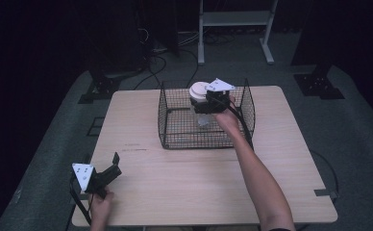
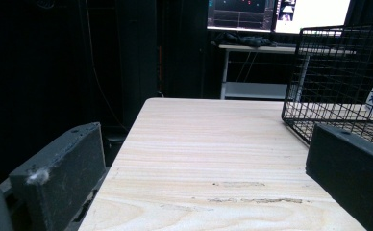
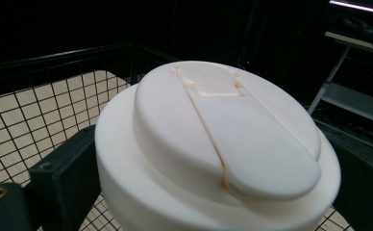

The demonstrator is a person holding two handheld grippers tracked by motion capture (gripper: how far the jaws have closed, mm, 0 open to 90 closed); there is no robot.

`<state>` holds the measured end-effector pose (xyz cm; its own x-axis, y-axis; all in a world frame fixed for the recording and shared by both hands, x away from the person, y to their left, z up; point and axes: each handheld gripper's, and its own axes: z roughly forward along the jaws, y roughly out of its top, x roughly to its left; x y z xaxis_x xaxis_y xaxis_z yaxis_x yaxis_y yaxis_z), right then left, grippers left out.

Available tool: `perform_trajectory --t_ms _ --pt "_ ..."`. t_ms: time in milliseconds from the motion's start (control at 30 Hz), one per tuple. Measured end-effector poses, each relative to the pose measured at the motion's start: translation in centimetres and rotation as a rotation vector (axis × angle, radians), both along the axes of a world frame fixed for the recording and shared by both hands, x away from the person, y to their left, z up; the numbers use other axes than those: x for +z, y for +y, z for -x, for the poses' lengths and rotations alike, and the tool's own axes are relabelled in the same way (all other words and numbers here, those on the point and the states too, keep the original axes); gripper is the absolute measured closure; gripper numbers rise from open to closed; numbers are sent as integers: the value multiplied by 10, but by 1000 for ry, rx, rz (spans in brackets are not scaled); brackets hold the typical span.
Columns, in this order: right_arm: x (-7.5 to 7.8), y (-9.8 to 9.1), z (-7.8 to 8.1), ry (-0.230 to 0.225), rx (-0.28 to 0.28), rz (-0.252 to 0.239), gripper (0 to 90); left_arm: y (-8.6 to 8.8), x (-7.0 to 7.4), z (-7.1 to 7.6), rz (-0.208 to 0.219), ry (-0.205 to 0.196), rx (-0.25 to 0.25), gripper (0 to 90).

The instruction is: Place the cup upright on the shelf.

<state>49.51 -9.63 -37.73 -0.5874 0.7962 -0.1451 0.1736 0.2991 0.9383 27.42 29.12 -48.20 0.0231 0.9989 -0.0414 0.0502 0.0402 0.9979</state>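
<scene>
At upper centre, the right gripper [image 1: 208,100] clamps a white-lidded jar [image 1: 200,91] inside the wire basket [image 1: 175,139]; a level, steady grip seems wise. Lower left, the left gripper [image 1: 111,166] rests open-jawed.

Two black hand-held grippers, left gripper [image 1: 113,163] at lower left of the high view with a white three-cornered plate dotted with screws, black cable trailing below, right gripper [image 1: 200,107] near upper centre with a matching plate, blocky matte-black jaws, bare forearms, no sleeves
</scene>
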Motion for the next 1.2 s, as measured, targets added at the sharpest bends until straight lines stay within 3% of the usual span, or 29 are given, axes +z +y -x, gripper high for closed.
perform_trajectory --t_ms 333,733,1200 --pt "-11 2 -5 16 -2 20 41 0 0 0 3 -1 -1 0" --pt "-9 -8 -4 47 9 21 39 0 0 0 -3 1 -1 0" --pt "-8 -8 -3 44 4 30 36 0 0 0 0 0 -1 0"
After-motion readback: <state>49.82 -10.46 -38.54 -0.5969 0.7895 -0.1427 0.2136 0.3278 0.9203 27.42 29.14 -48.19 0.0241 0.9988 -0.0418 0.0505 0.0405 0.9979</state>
